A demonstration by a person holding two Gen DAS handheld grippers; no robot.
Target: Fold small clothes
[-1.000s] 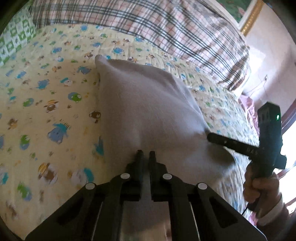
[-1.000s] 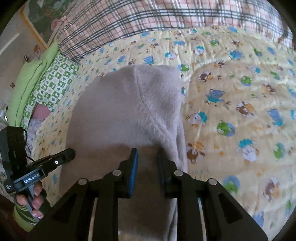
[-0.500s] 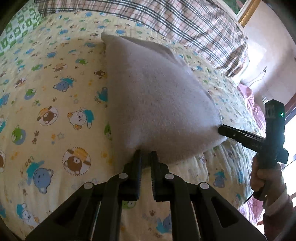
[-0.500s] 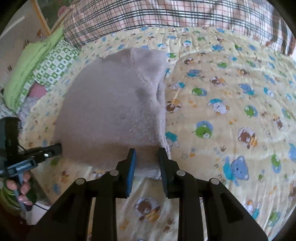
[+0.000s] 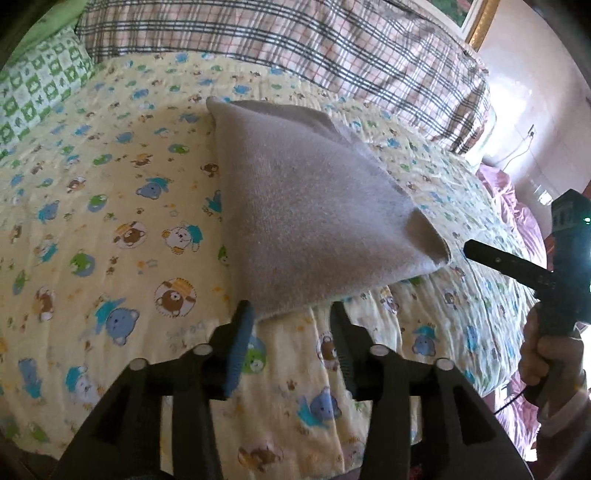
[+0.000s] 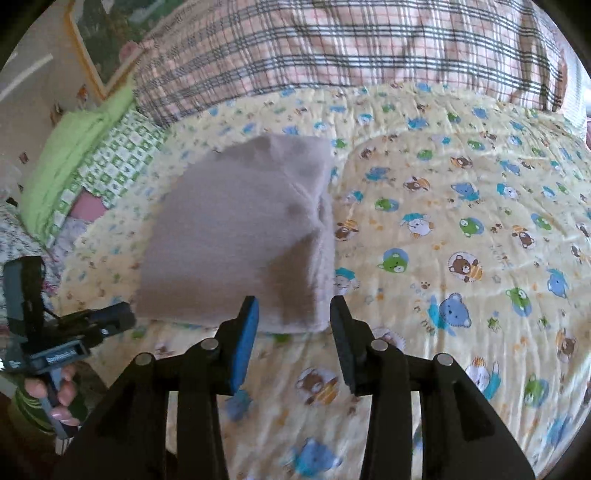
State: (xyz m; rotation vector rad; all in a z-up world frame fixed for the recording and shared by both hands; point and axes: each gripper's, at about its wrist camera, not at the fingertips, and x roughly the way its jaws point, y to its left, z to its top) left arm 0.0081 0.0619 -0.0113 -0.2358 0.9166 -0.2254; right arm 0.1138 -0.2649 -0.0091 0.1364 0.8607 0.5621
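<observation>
Grippers, left [image 5: 291, 317] and right [image 6: 293, 314], are opening beside folded grey cloth [image 5: 310, 229] on quilt [image 5: 110, 206].

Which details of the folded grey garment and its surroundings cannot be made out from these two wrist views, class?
- Grey garment: its type and inner layers; the folds hide them in both views.
- Its underside: hidden against the bear-print quilt.
- Left gripper, right wrist view: its fingertips are blurred, the gap unreadable.
- Framed picture, left wrist view: cut off by the edge.
- Near quilt, right wrist view: motion-blurred.
</observation>
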